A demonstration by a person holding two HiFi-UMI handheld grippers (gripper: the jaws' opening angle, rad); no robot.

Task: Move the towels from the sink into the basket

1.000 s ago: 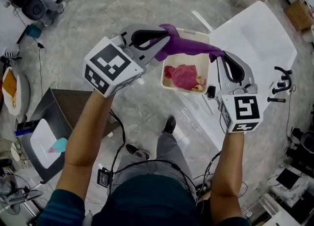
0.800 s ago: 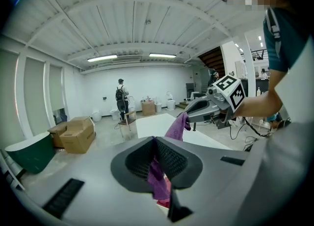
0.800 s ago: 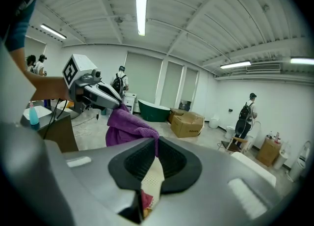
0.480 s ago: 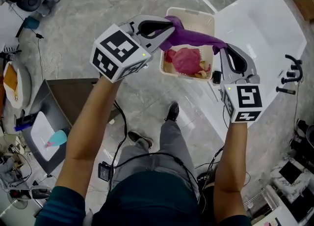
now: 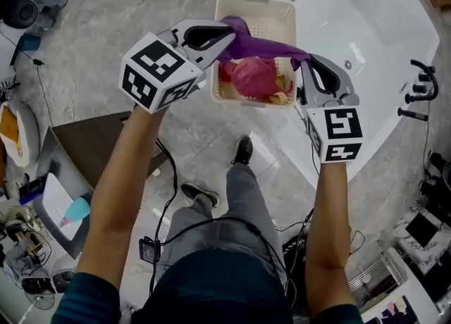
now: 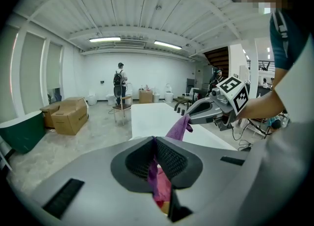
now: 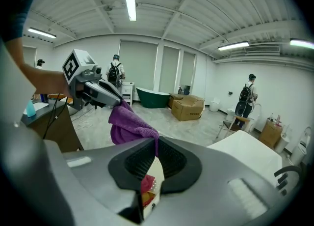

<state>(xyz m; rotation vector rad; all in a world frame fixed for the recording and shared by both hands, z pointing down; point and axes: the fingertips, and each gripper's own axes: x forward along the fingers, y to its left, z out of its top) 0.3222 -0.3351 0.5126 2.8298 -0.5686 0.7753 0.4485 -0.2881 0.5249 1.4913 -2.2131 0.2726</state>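
Note:
A purple towel [image 5: 264, 48] hangs stretched between my two grippers, just above a cream basket [image 5: 262, 8] on the floor. My left gripper [image 5: 227, 39] is shut on the towel's left end, and purple cloth [image 6: 156, 171] shows between its jaws. My right gripper [image 5: 304, 67] is shut on the right end, where a thin edge of the towel [image 7: 125, 122] runs into its jaws. A pink towel [image 5: 250, 79] lies crumpled in the basket with some yellow cloth beside it. The white sink tub [image 5: 380, 41] stands to the right of the basket.
A black faucet [image 5: 419, 97] sits on the tub's right rim. A dark cabinet [image 5: 77, 153] stands at the left with a blue bottle [image 5: 77, 210] on it. Cables and the person's shoes lie on the marble floor below. Cardboard boxes [image 6: 66, 114] and people stand far off.
Both grippers have come down together with the purple towel stretched between them. It now hangs over the middle of the basket instead of its far rim. Both grips are unchanged.

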